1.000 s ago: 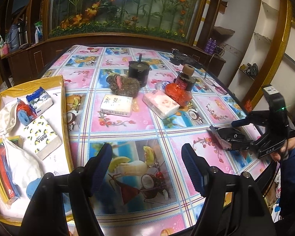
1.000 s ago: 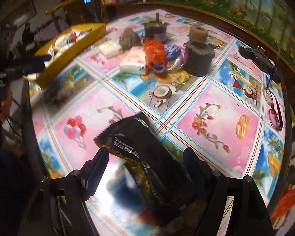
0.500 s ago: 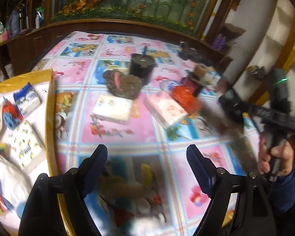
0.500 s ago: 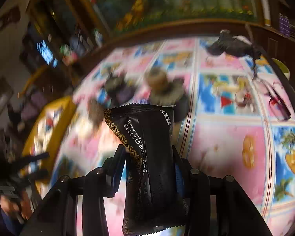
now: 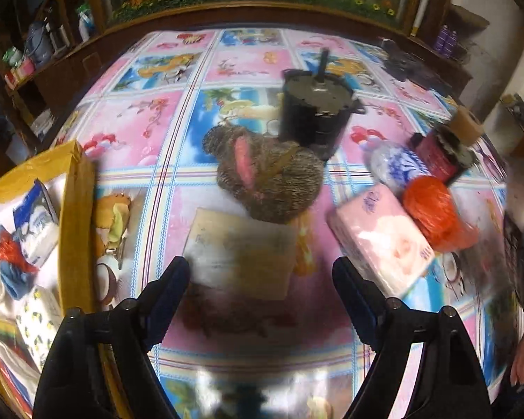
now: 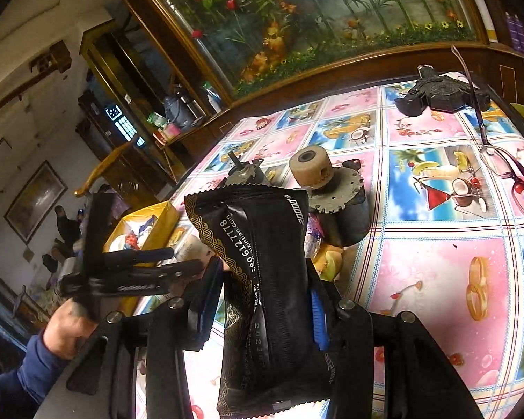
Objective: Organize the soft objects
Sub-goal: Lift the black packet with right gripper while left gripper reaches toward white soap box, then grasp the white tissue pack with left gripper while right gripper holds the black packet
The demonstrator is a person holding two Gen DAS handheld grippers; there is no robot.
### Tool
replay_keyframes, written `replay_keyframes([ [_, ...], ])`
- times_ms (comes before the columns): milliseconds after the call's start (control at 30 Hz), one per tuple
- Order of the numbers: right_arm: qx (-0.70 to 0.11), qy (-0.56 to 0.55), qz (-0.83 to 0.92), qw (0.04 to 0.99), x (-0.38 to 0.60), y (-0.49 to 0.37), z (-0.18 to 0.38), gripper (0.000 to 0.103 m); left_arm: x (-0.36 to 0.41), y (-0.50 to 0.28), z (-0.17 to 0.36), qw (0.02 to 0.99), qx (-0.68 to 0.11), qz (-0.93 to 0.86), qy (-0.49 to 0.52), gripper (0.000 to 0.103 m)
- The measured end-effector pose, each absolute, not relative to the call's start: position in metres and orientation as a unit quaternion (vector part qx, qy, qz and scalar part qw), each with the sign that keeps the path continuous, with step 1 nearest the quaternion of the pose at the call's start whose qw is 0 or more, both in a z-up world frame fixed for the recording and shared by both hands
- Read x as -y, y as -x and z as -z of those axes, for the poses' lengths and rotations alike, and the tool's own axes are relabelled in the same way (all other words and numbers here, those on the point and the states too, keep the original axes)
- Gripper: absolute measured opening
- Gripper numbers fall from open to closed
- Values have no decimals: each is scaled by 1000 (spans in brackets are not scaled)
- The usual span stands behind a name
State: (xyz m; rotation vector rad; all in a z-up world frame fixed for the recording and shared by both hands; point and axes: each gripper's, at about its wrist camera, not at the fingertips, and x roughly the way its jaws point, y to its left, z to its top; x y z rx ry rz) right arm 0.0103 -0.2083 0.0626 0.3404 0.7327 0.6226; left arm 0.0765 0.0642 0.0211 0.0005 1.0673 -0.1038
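My left gripper (image 5: 262, 279) is open and tilted down over a white tissue pack (image 5: 241, 251) on the table, which shows between the fingers but is not touched. Beyond the pack lie a brown furry toy (image 5: 269, 178), a pink tissue pack (image 5: 380, 241), an orange plastic bag (image 5: 433, 209) and a blue-white packet (image 5: 394, 164). My right gripper (image 6: 262, 274) is shut on a black foil pouch (image 6: 258, 223), held upright above the table. The left gripper (image 6: 187, 258) also shows in the right wrist view, near the yellow box (image 6: 157, 223).
The yellow box (image 5: 77, 188) at the left holds several tissue packs and bags. A black motor (image 5: 314, 111) stands behind the toy, and a motor with a cream wheel (image 6: 318, 188) stands near it. Glasses (image 6: 506, 174) and a black device (image 6: 443, 94) lie at the far right.
My right gripper closed on the black pouch, lifted it off the table and rolled it upright. My left gripper widened and moved forward and down over the white tissue pack.
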Motion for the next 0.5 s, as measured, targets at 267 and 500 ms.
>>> replay_keyframes([
  [267,-350,-168,-306,869,209,-6,-62,48,-64,-58,-25,887,-459,43,14,40],
  [500,-354,-163,-302,870,208,-8,-58,48,-53,-41,-32,893,-447,50,16,29],
])
